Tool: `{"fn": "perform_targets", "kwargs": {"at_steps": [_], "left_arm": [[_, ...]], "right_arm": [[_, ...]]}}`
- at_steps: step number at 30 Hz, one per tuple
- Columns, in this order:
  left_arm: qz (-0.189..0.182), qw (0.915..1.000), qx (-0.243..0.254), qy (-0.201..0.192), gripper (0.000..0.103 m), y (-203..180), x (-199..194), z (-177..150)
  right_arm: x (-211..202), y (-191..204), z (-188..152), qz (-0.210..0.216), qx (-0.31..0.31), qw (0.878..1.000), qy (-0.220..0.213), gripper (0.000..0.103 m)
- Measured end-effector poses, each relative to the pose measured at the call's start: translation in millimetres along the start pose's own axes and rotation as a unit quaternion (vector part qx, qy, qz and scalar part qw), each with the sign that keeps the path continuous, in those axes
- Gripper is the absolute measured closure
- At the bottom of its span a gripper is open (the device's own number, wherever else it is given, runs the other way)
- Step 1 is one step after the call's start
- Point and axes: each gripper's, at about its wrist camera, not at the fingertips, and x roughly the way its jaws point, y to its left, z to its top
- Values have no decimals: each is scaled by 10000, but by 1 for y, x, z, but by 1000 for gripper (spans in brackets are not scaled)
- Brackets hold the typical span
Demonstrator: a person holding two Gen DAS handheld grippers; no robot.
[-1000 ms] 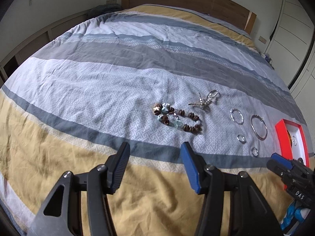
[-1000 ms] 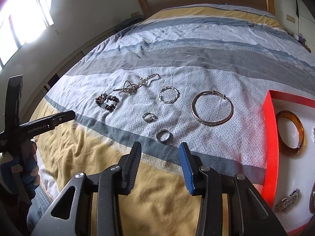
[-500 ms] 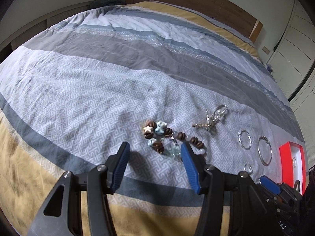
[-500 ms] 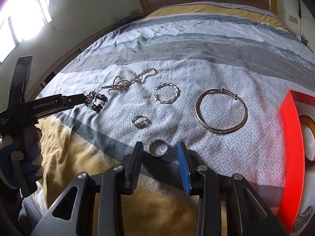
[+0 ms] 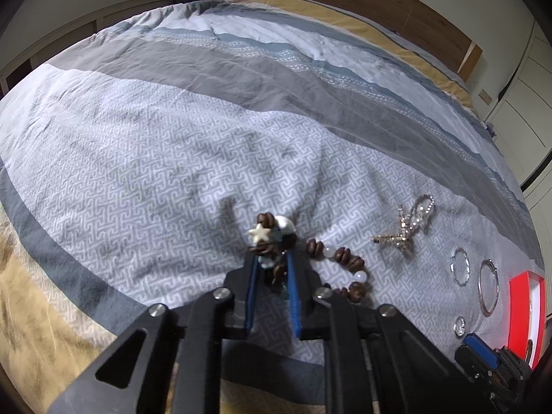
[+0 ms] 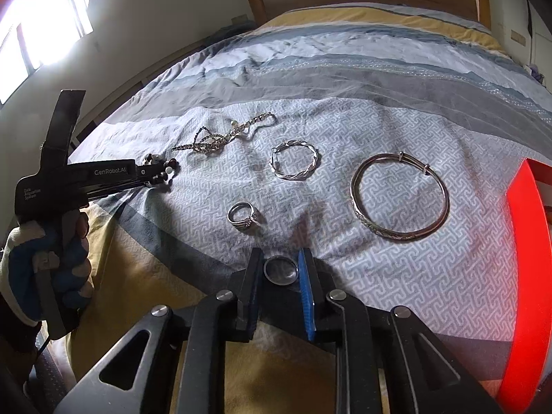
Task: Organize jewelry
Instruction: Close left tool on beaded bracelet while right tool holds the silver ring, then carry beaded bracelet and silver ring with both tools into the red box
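We have the brown-and-white beaded bracelet with its star charm (image 5: 272, 241) pinched in the left gripper (image 5: 270, 265), jaws nearly shut, most beads trailing on the grey patterned bedspread (image 5: 155, 179). The right gripper (image 6: 280, 270), jaws just narrowing, brackets the plain silver band ring (image 6: 280, 269); whether it grips, we cannot tell. Lifting could snag the trailing beads or let the ring slip from the pads. The red-rimmed white tray (image 6: 524, 262) lies right, open bedspread between.

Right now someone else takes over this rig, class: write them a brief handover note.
Left tongs: shut on the beaded bracelet, which trails on the bedspread.
Right tongs: jaws just closing around the plain ring; contact unclear.
Lying loose: chain, twisted bangle, large bangle, stone ring. Red box at the right.
Done: both pieces reached, neither clearly lifted.
Left: probably box these two, then the other four.
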Motion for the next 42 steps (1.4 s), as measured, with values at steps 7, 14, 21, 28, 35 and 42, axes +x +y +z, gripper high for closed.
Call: {"fn": "perform_targets", "kwargs": {"at_steps": [7,14,21,28,35,42], "left_arm": [[23,9998,151,-148,92,4,-28,-6],[72,9991,296,-307,92,5,-75,-11],[-13,9974,466,-558,92,-2,-140,-21],[-274,9935,639,-896,92,-21,-213,-35],[-642,9881,790,-1155,92,-51,-275,-53],[-882,9801,1093,-1403,92,-87,-328,-76]], "right_arm": [[-14,1,-2,66,20,9999,-87,83],[-54,12,-3,102,34,9995,-296,83],[-113,27,-9,50,24,9985,-550,83],[-184,38,-28,-138,40,9963,-852,83],[-258,28,-52,-463,215,9913,-1216,83],[-325,14,-75,-721,388,9833,-1623,83]]}}
